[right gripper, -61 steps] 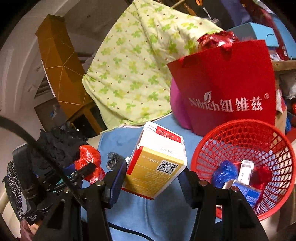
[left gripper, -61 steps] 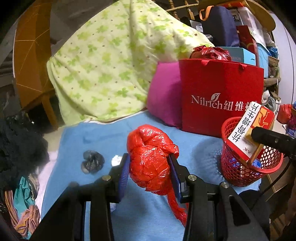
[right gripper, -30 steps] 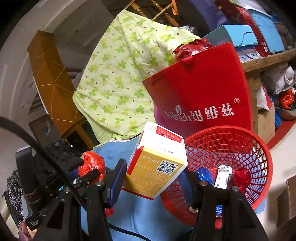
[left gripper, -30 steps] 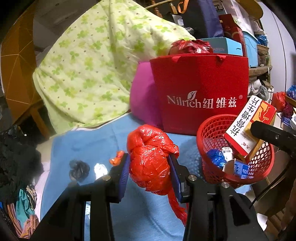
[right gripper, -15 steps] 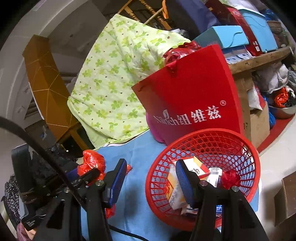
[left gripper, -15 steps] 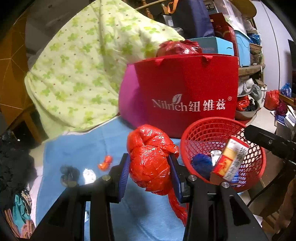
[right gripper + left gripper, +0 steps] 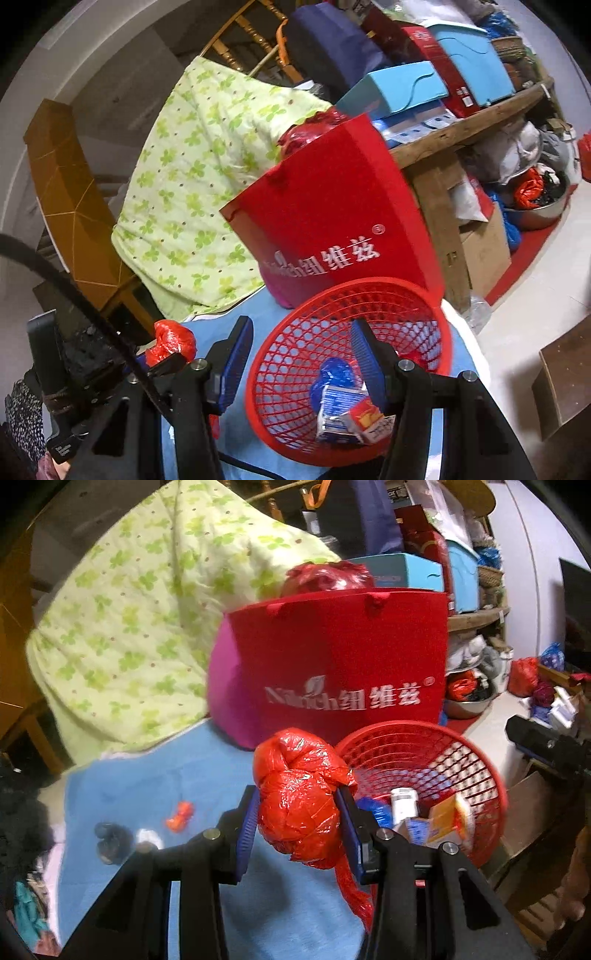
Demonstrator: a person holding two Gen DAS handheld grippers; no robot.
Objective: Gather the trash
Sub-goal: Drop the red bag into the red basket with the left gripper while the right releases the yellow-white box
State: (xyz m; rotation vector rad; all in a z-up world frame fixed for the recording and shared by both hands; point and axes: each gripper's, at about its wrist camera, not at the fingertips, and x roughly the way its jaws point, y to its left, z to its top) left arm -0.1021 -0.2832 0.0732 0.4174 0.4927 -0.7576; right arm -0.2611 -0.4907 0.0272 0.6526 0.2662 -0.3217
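Note:
A crumpled red plastic bag (image 7: 299, 801) sits between the blue pads of my left gripper (image 7: 298, 812), which is shut on it, just left of the red mesh basket (image 7: 480, 768). A tail of the bag hangs below the pads. In the basket lie a yellow-and-red carton (image 7: 448, 816), a blue wad (image 7: 332, 373) and small boxes (image 7: 340, 413). My right gripper (image 7: 301, 354) is open and holds nothing, its fingers straddling the basket's (image 7: 280, 332) near left rim. The red bag (image 7: 171, 341) also shows at the left of the right wrist view.
On the blue cloth (image 7: 147, 775) lie an orange scrap (image 7: 181, 816), a dark wad (image 7: 110, 840) and a white scrap (image 7: 147, 836). Behind the basket stand a red paper bag (image 7: 351, 664), a pink cushion (image 7: 229, 701) and a green quilt (image 7: 129, 609). A cluttered wooden shelf (image 7: 461, 129) is at right.
My right gripper let go of the yellow-and-white carton, which now lies in the basket. Both views have swung toward the basket. The left gripper still grips the red bag.

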